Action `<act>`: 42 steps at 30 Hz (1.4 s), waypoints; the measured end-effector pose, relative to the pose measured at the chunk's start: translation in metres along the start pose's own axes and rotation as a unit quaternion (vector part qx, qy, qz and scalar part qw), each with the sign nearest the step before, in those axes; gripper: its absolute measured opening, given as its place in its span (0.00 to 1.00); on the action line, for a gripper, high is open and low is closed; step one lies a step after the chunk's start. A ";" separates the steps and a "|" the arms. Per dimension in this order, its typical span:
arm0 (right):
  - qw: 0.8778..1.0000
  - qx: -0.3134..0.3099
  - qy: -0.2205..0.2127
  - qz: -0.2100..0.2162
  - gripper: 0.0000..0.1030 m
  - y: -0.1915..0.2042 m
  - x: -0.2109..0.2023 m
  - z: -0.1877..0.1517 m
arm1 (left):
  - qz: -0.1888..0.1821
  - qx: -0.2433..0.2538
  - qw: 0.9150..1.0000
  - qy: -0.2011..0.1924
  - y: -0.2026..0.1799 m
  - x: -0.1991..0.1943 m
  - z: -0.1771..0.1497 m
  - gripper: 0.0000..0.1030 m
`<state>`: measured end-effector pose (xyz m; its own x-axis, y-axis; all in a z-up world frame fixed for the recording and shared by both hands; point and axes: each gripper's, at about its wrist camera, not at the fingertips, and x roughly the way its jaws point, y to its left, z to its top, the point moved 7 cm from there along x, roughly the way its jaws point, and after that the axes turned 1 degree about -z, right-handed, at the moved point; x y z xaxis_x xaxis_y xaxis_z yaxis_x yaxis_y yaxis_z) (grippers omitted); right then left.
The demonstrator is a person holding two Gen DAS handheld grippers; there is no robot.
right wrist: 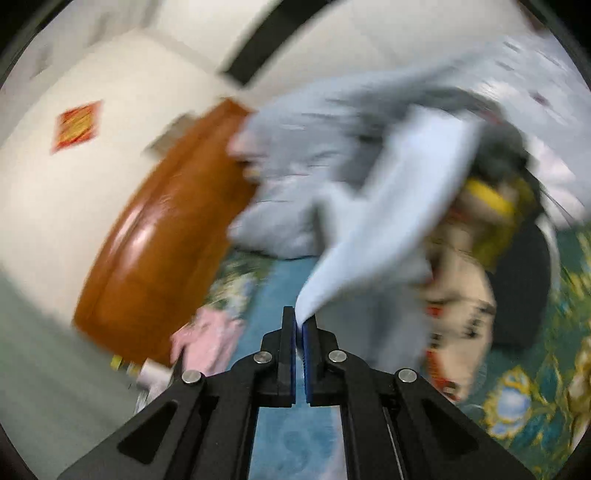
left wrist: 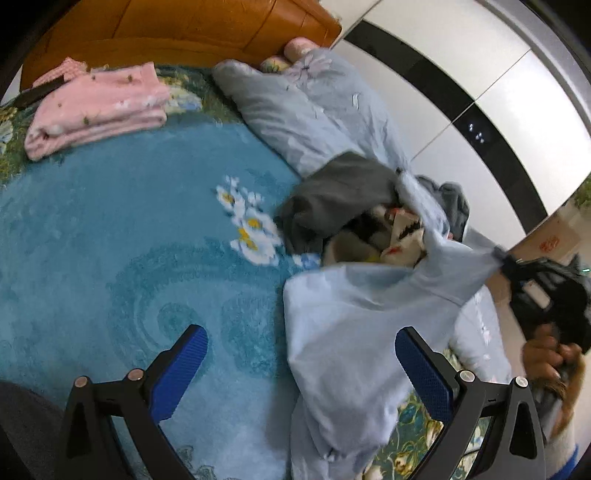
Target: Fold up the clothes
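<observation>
My right hand-held gripper (right wrist: 303,321) is clamped on a corner of the pale blue garment (left wrist: 354,325), which stretches ahead of it. My left hand-held gripper (left wrist: 301,354) hangs wide apart, empty, with the garment's bulk between and ahead of its fingers on the blue bedspread (left wrist: 129,240).

Bedroom scene centred on a bed covered by a blue floral bedspread (left wrist: 110,240). Behind it, an orange-brown padded headboard (left wrist: 177,26). Beyond the bed's far side, white wardrobe panels (left wrist: 424,96) crossed by a glossy black stripe (left wrist: 461,92). Beside the headboard, a white wall (right wrist: 110,129) bearing a red paper square (right wrist: 77,124).
</observation>
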<state>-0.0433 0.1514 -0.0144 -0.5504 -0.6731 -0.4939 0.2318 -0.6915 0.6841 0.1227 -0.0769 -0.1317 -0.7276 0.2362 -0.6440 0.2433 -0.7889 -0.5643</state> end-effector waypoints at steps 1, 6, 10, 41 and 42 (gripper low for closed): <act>1.000 -0.023 0.010 0.018 0.03 0.020 0.005 -0.006 | 0.001 0.003 1.000 -0.012 0.001 -0.007 0.006 1.00; 0.991 -0.082 0.085 0.069 0.03 0.091 0.067 -0.042 | 0.007 -0.010 0.998 -0.069 0.017 -0.051 0.039 1.00; 0.980 -0.075 0.149 0.111 0.03 0.121 0.122 -0.088 | 0.027 -0.031 0.993 -0.112 0.040 -0.091 0.061 1.00; 0.972 0.070 0.161 -0.155 0.48 -0.064 0.139 -0.125 | 0.115 -0.154 0.977 0.096 0.094 0.049 0.023 1.00; 0.972 0.067 0.163 -0.159 0.48 -0.064 0.144 -0.122 | 0.117 -0.158 0.975 0.105 0.096 0.054 0.022 1.00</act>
<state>-0.0391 0.0670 -0.1949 -0.2891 -0.4938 -0.8201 -0.0260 -0.8523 0.5224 0.0926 -0.1517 -0.2095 -0.4895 0.2073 -0.8470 0.5970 -0.6283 -0.4988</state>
